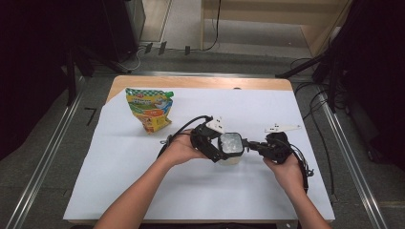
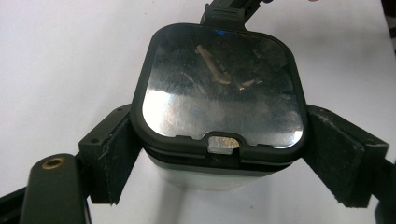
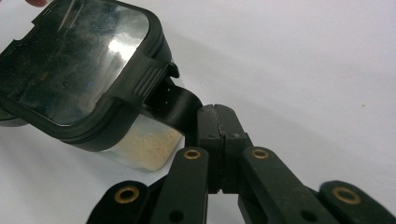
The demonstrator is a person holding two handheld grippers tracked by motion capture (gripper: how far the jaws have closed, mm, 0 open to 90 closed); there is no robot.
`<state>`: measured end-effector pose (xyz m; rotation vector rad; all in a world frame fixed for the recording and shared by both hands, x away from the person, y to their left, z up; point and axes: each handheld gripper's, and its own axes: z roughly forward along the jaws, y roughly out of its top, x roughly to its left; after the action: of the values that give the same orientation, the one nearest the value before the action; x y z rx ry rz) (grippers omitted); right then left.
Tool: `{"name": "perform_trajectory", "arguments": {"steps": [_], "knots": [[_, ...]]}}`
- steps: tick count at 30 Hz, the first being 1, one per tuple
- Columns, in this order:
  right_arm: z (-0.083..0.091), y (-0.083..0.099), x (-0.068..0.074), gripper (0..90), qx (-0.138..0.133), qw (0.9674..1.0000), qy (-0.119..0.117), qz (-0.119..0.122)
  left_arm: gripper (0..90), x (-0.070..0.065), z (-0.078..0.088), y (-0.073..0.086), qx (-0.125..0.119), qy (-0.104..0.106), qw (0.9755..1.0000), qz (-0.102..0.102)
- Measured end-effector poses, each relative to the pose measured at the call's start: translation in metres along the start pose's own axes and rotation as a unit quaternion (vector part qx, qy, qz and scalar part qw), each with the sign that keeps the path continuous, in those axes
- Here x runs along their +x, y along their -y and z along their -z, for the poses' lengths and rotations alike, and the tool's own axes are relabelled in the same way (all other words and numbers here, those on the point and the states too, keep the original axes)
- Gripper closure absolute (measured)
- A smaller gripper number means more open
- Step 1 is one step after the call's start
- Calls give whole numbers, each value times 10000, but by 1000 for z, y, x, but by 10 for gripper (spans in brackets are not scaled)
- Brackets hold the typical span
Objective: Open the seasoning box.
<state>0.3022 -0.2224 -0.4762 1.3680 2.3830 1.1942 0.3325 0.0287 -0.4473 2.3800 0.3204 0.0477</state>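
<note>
Centrally, both forearms came in from the bottom edge of the high view and angled inward, the two hands meeting over one container (image 1: pixel 230 147) that stood on the white sheet (image 1: pixel 143 191) near the table's middle. The left hand (image 1: pixel 180 149) was wrapped over the body of the left gripper (image 1: pixel 220 151), wrist roughly level, jaws pointing toward the person's right. The right hand (image 1: pixel 284 167) cupped the right gripper (image 1: pixel 247 144) from beneath, its jaws aimed back toward the left one.

In the left gripper view, the left gripper's (image 2: pixel 219 154) pads were spread wide and pressed against the two opposite sides of the container (image 2: pixel 219 98), just below its black lid rim (image 2: pixel 299 93). In the right gripper view, the right gripper's (image 3: pixel 215 114) jaws were pressed together on the black latch flap (image 3: pixel 180 105) that hung off the lid's edge; whether the flap was pinched firmly or merely touched at its tip was hard to judge from that angle.

The container was upright, its clear lid panel facing up, and squarish with rounded corners, so no long axis stood out. Its latch side pointed toward the right gripper. Pale grainy contents (image 3: pixel 149 142) showed through the wall.

A colourful pouch (image 1: pixel 149 109) stood well apart, at the far left of the sheet.
</note>
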Motion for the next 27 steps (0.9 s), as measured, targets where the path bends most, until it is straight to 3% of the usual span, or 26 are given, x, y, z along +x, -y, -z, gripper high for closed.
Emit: {"name": "perform_trajectory", "arguments": {"steps": [12, 21, 25, 27], "knots": [[0, 1, 0, 900, 1, 10000, -17, 30, 177, -2, 4, -6, -3, -40, 10000, -67], [1, 1, -1, 900, -57, 9999, -103, -75, 176, -2, 6, -11, 72, -47, 9999, -85], [2, 1, -1, 900, -49, 9999, -93, -50, 176, -4, 8, -13, 10, -91, 9999, -115], [2, 1, -1, 900, -48, 9999, -101, -46, 192, -4, 11, -16, -129, -15, 9999, -70]]}}
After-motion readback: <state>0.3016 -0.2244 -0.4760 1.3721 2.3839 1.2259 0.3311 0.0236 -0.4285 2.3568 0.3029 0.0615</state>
